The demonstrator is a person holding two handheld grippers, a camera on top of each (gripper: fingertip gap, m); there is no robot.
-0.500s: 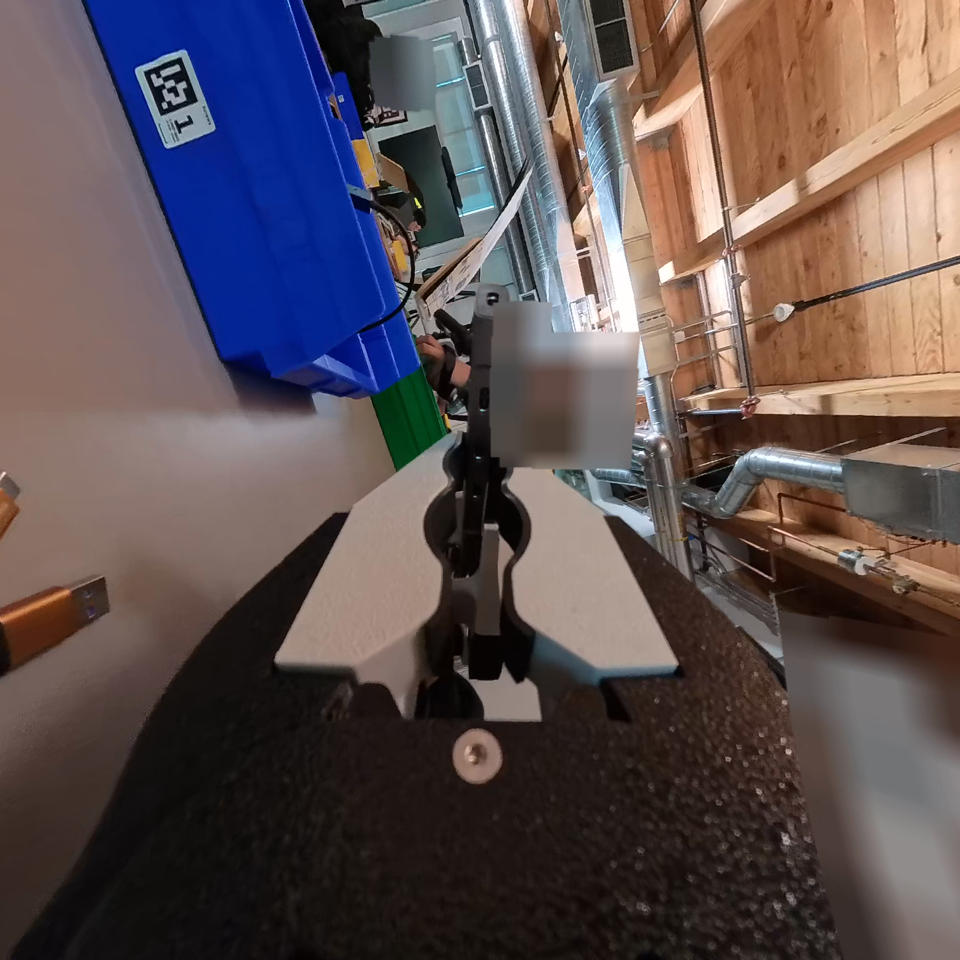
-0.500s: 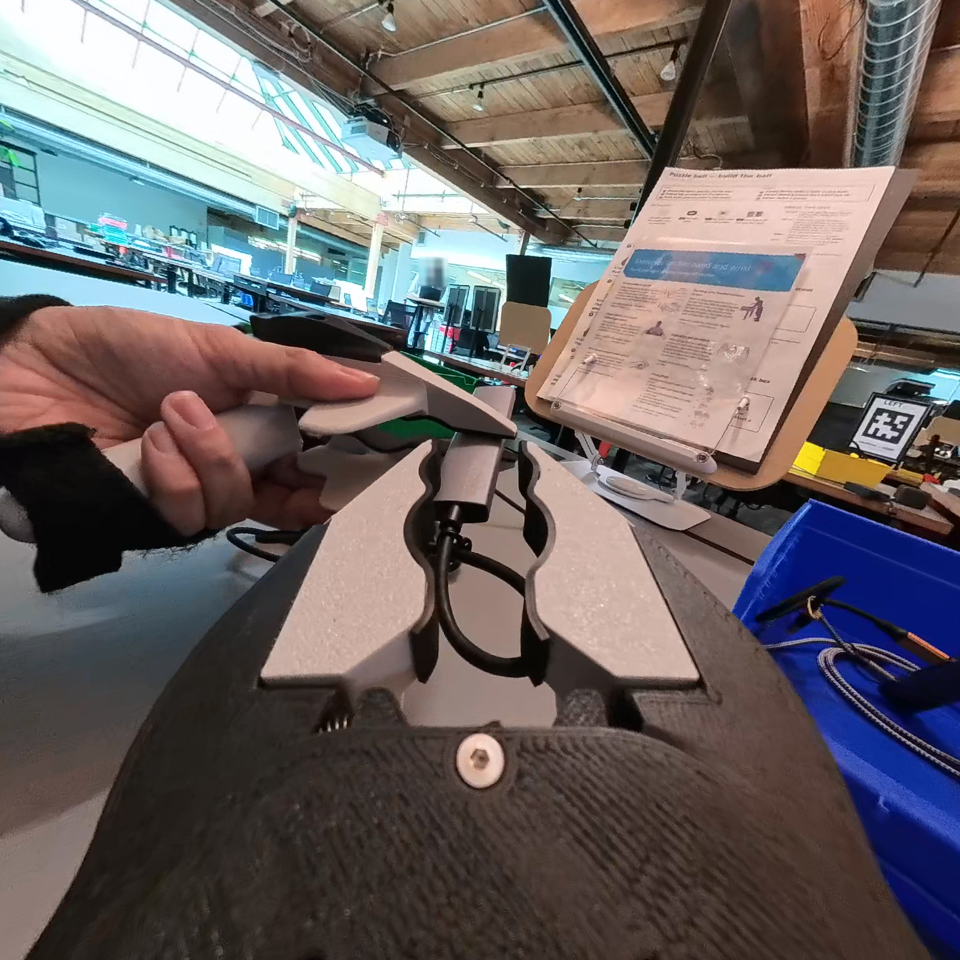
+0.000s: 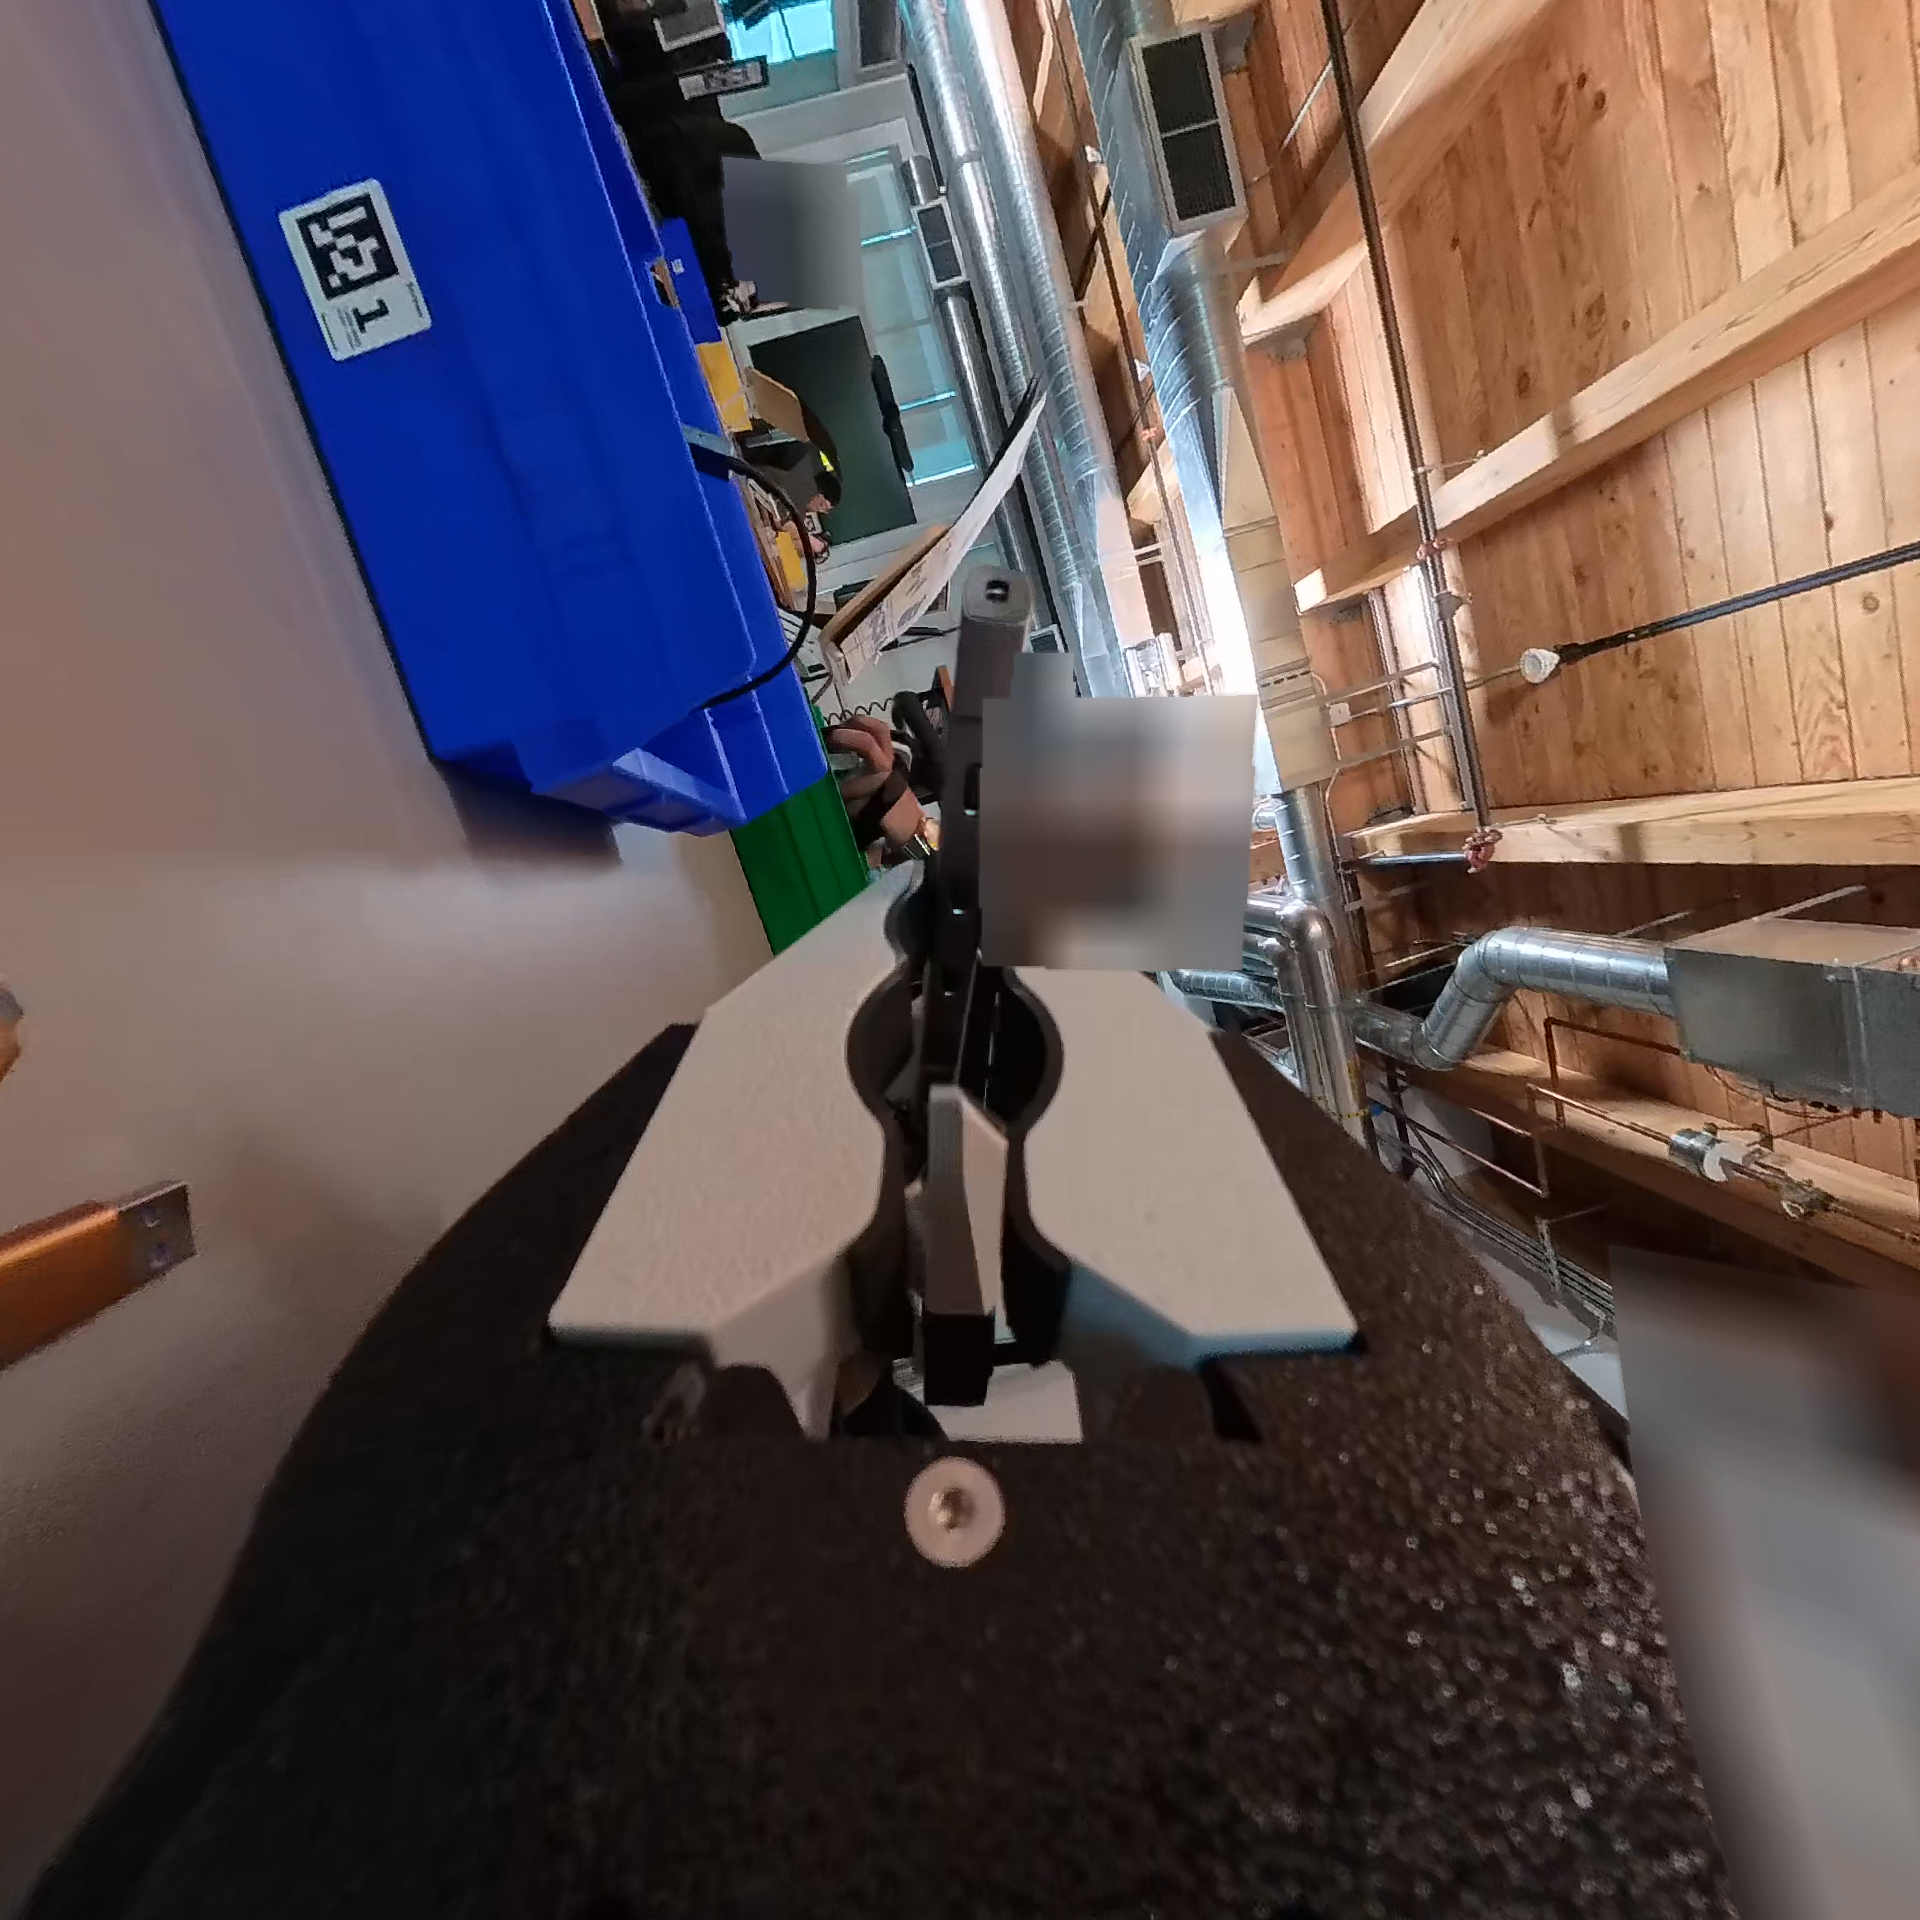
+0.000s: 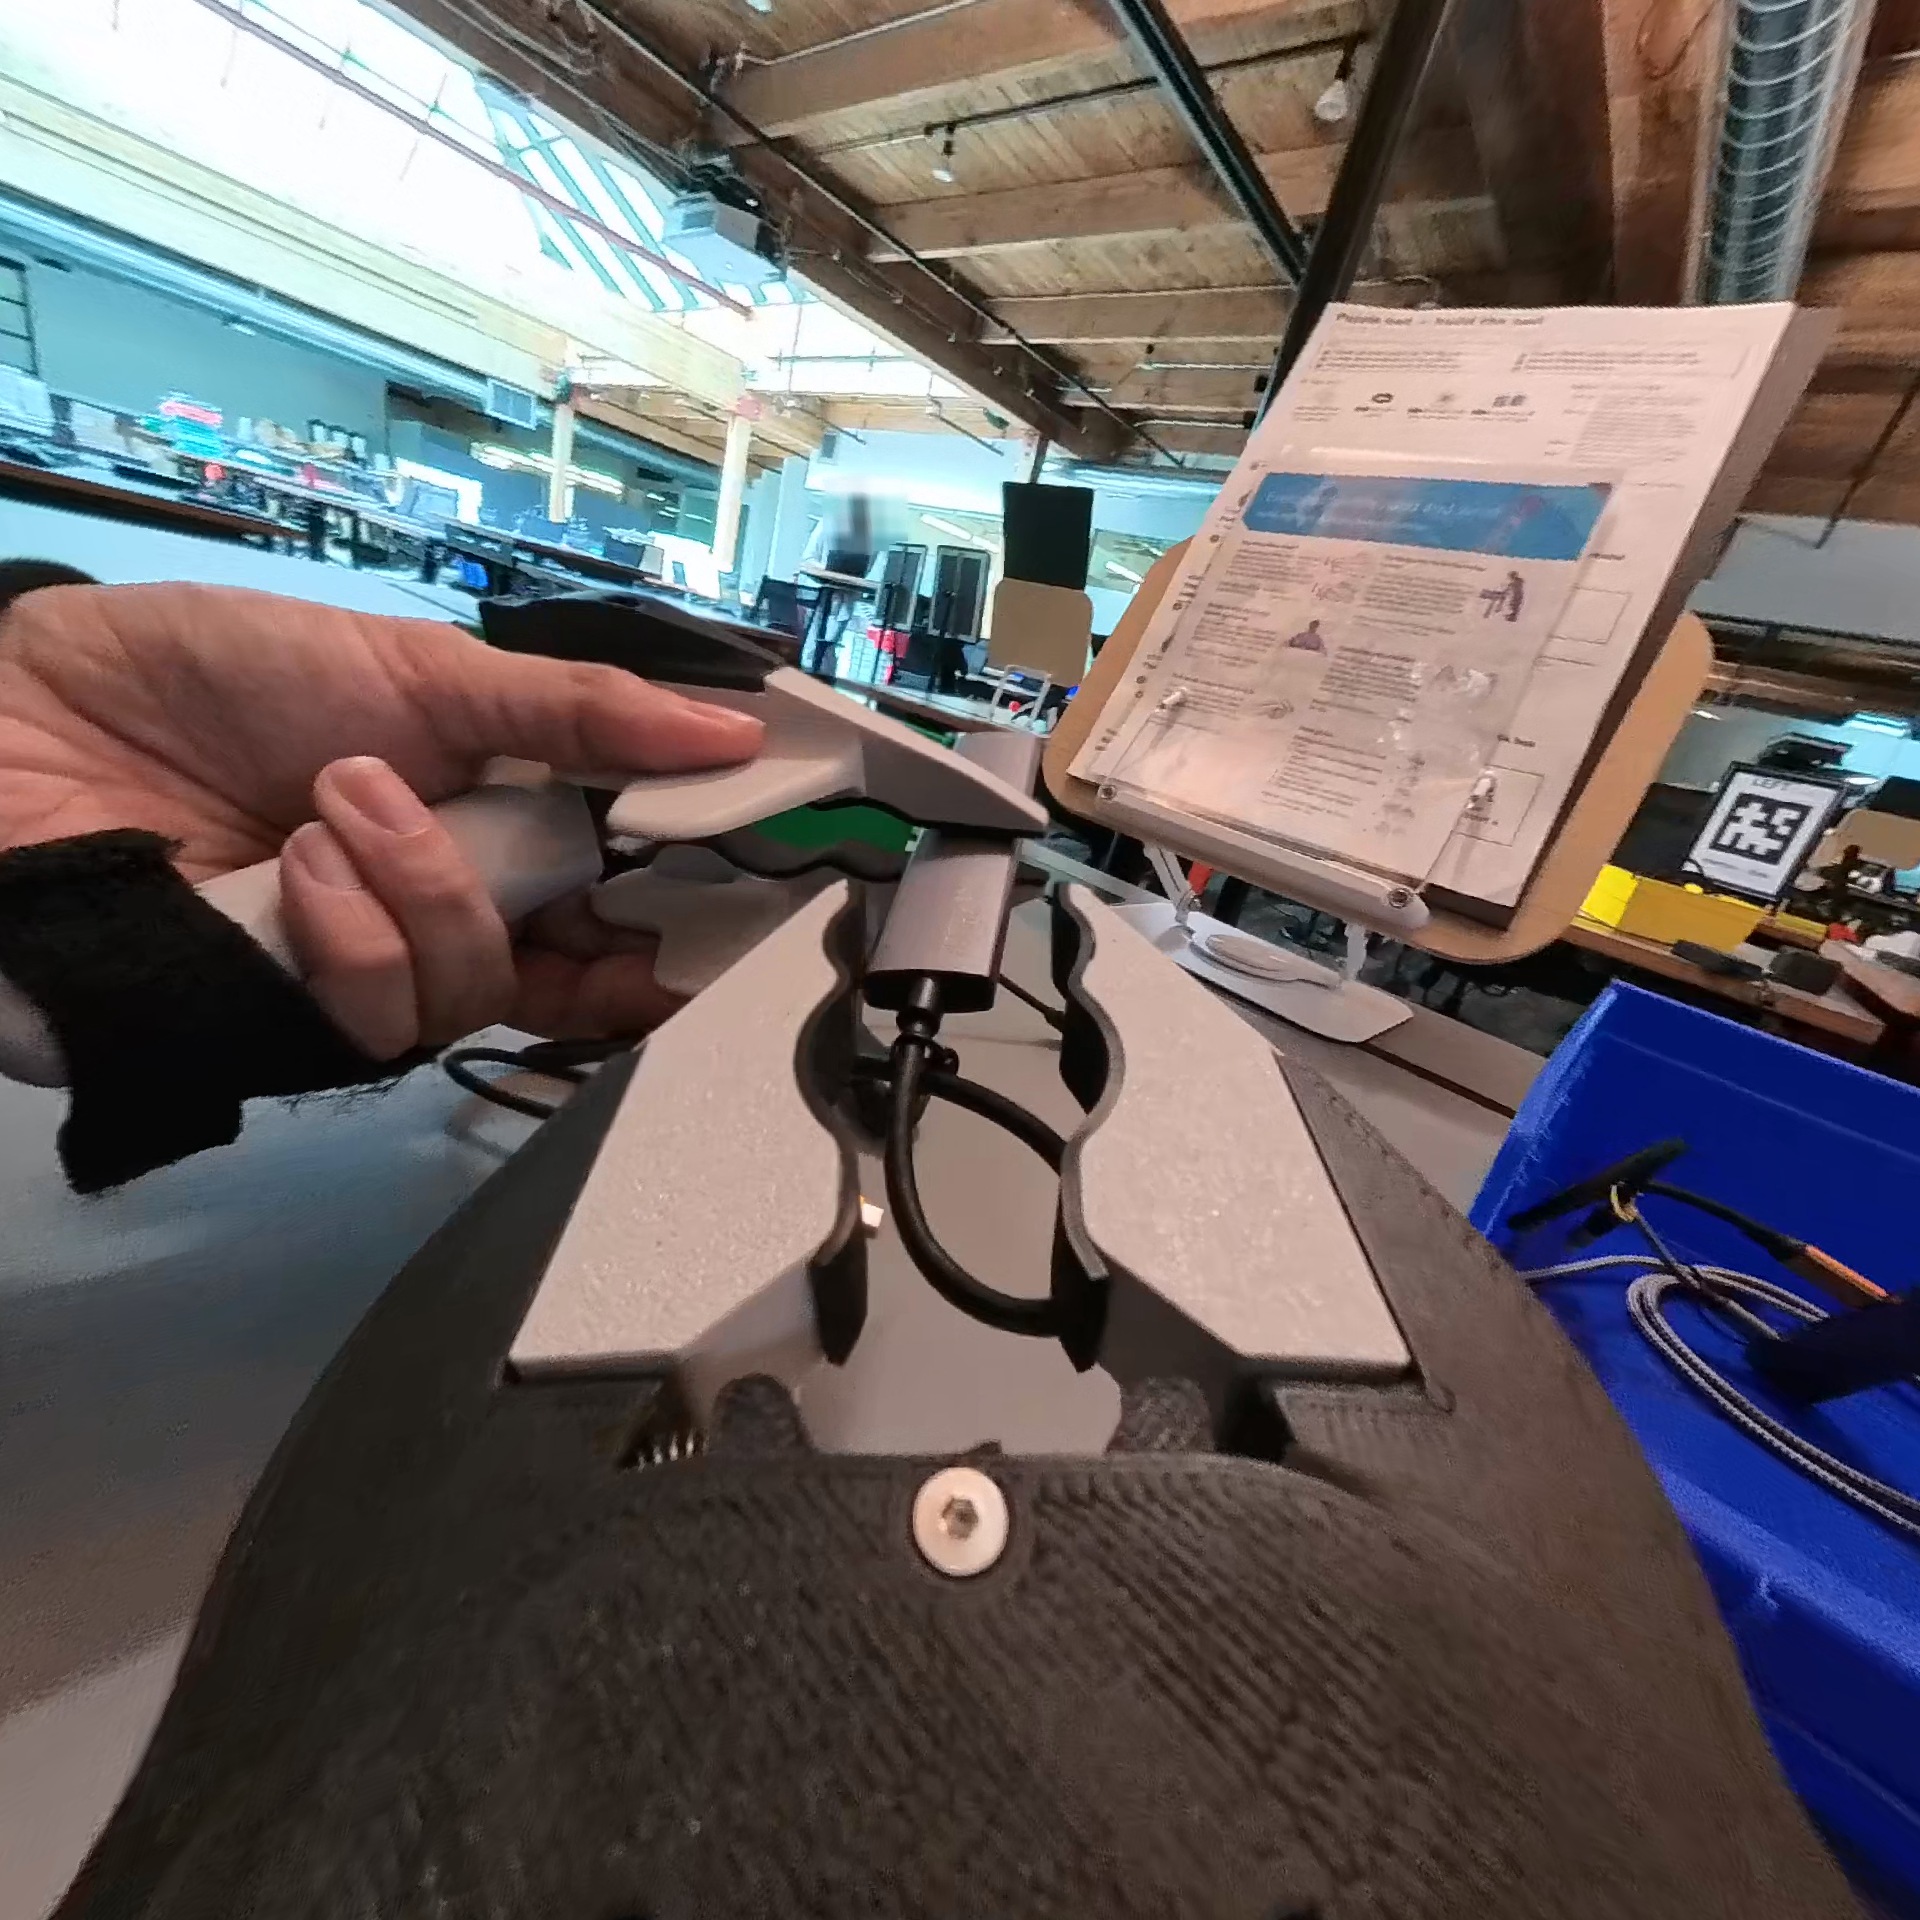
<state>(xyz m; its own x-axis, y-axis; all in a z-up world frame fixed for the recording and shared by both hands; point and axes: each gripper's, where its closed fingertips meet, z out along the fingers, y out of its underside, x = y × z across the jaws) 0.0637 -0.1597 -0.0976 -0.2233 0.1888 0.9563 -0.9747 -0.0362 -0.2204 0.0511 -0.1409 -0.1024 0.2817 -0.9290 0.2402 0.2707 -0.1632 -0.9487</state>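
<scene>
A slim grey USB hub [image 4: 940, 925] with a black cable [image 4: 935, 1226] is held in mid-air. My left gripper [image 3: 961, 935] is rolled on its side and shut on the hub [image 3: 992, 623], which I see edge-on. In the right wrist view a hand [image 4: 312, 748] holds that left gripper [image 4: 925, 836], which clamps the hub's far end. My right gripper [image 4: 956, 899] is open. Its fingers stand on either side of the hub's cable end without touching it, and the cable loops between them.
A blue bin [image 3: 499, 468] with a square marker stands on the grey table [image 3: 156, 727]; in the right wrist view it [image 4: 1714, 1143] holds a braided cable [image 4: 1704, 1309]. A gold USB plug [image 3: 94, 1247] lies on the table. A document stand [image 4: 1403, 623] stands behind. The grippers are tip to tip, or close to it.
My right gripper's fingers have parted a little and no longer press the hub. The left gripper still clamps it and has shifted only slightly.
</scene>
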